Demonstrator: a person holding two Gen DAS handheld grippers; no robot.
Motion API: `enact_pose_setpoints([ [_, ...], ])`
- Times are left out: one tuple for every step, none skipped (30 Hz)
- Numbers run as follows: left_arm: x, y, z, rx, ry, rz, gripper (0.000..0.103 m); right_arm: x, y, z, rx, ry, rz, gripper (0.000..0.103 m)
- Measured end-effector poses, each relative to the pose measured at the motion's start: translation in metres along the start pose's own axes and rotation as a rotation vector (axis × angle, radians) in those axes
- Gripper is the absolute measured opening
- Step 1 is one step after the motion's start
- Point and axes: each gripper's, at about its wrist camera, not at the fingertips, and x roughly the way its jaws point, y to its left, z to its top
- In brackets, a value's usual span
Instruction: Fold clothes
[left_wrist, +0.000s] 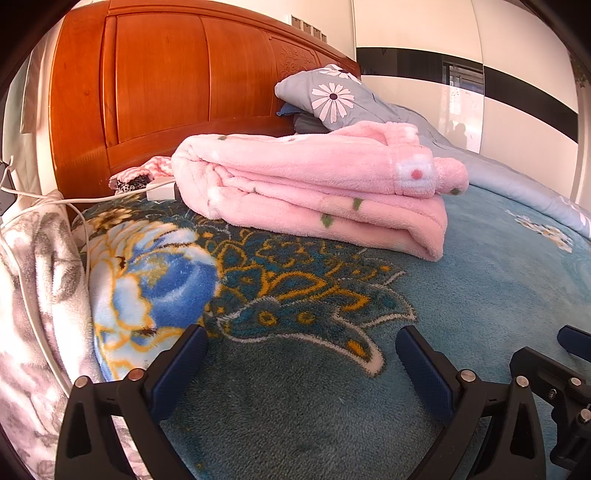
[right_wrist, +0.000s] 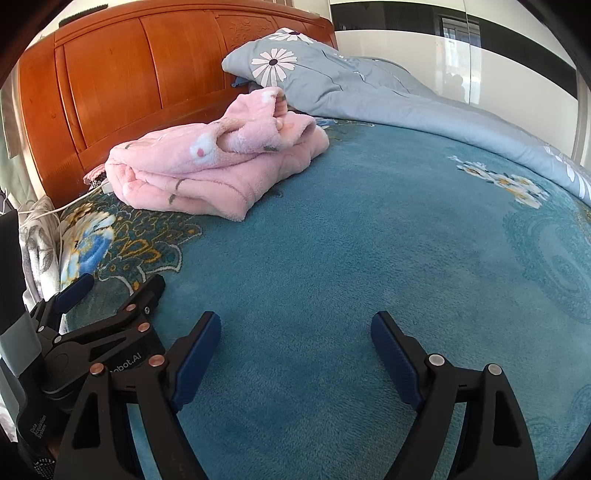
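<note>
On the bed, toward 11 o'clock: pink fleece garment (right_wrist: 207, 170), folded, lying on the teal blanket (right_wrist: 351, 240) near the wooden headboard (right_wrist: 122, 77).
Left gripper (left_wrist: 301, 354): spread wide, nothing between its fingers.
Right gripper (right_wrist: 295, 345): spread wide, empty, over the blanket.
At 1 o'clock: grey floral quilt (right_wrist: 332, 81).

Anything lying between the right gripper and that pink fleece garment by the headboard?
Nothing visible. Only bare teal blanket lies between the open right gripper and the folded pink fleece garment. The left gripper sits off to the side.
</note>
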Motion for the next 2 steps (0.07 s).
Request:
enact_pose_setpoints([
  [0.0001, 0.0, 0.0, 0.0, 0.0, 0.0, 0.103, 0.0, 0.0, 0.0, 0.0, 0.0, 0.0, 0.085],
  [0.0, 0.0001, 0.0, 0.0, 0.0, 0.0, 0.103, 0.0, 0.0002, 0.0001, 0.0, 0.0, 0.0, 0.085],
])
